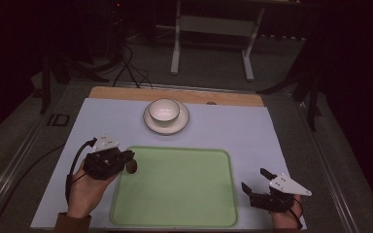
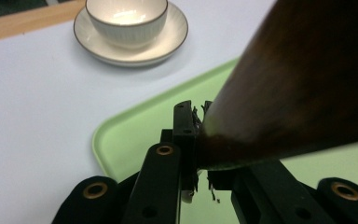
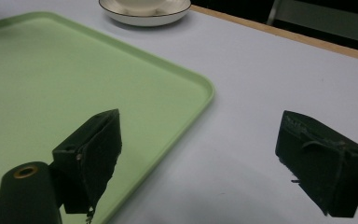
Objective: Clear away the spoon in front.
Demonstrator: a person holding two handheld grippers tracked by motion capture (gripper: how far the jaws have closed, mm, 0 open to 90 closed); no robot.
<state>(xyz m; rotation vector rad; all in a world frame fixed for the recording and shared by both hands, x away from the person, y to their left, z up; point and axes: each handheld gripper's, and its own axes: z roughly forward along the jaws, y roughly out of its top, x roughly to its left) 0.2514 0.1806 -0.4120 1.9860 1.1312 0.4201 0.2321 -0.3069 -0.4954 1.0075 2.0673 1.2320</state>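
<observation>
My left gripper [image 1: 129,162] hovers over the left rim of the light green tray [image 1: 175,194], shut on a dark brown rounded object [image 1: 132,167]. In the left gripper view that brown object [image 2: 298,79] looms large and blurred, pinched at its narrow end between the jaws of the gripper [image 2: 195,114]. My right gripper [image 1: 255,180] rests open and holds nothing on the pale mat just right of the tray. Its own view shows the gripper [image 3: 200,149] with jaws wide apart beside the tray's corner [image 3: 186,88].
A white bowl [image 1: 164,109] sits in a white saucer [image 1: 167,125] on the mat beyond the tray, also seen as bowl [image 2: 126,18] and saucer [image 3: 144,14]. The wooden table edge [image 1: 175,94] runs behind. Cables [image 1: 131,68] and a table frame [image 1: 213,43] stand on the floor farther back.
</observation>
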